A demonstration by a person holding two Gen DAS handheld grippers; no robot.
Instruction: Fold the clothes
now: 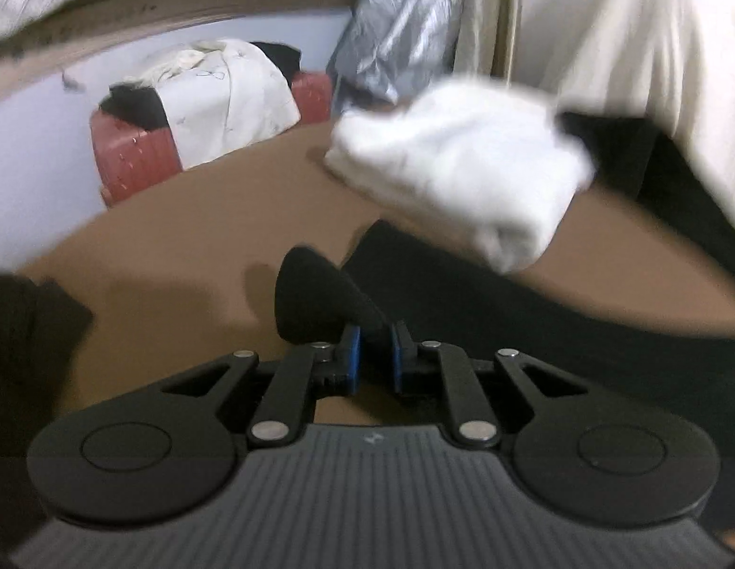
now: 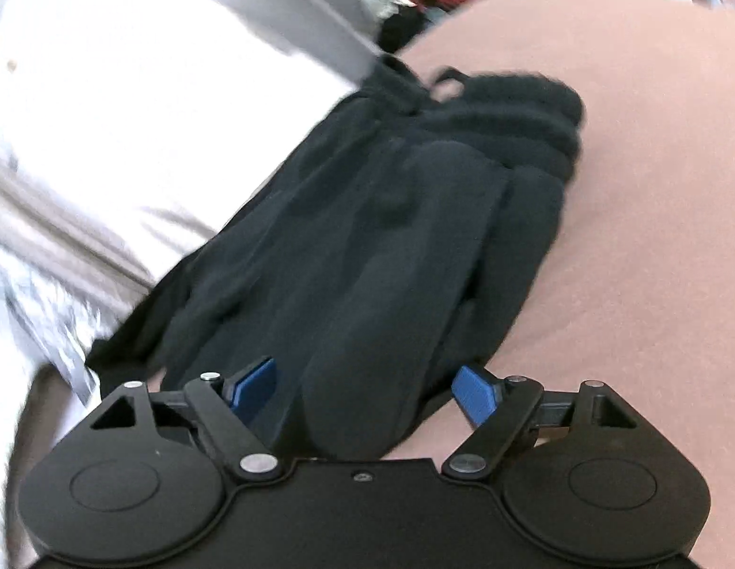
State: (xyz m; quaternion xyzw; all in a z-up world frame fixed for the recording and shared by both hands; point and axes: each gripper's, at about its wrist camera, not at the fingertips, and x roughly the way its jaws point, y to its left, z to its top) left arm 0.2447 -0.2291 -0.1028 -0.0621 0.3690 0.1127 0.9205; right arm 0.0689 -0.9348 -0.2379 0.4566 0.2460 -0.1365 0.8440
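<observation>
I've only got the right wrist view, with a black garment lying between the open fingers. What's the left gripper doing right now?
Observer: The left gripper is nearly shut, its fingers pinching a fold of black cloth.
Operator: Any other clothes near it?
Observer: Yes, a white folded bundle lies beyond it over the brown surface. It's blurred, so I can't tell whether it rests there.
Operator: Anything behind that?
Observer: A red suitcase with a white sheet draped over it.
</observation>
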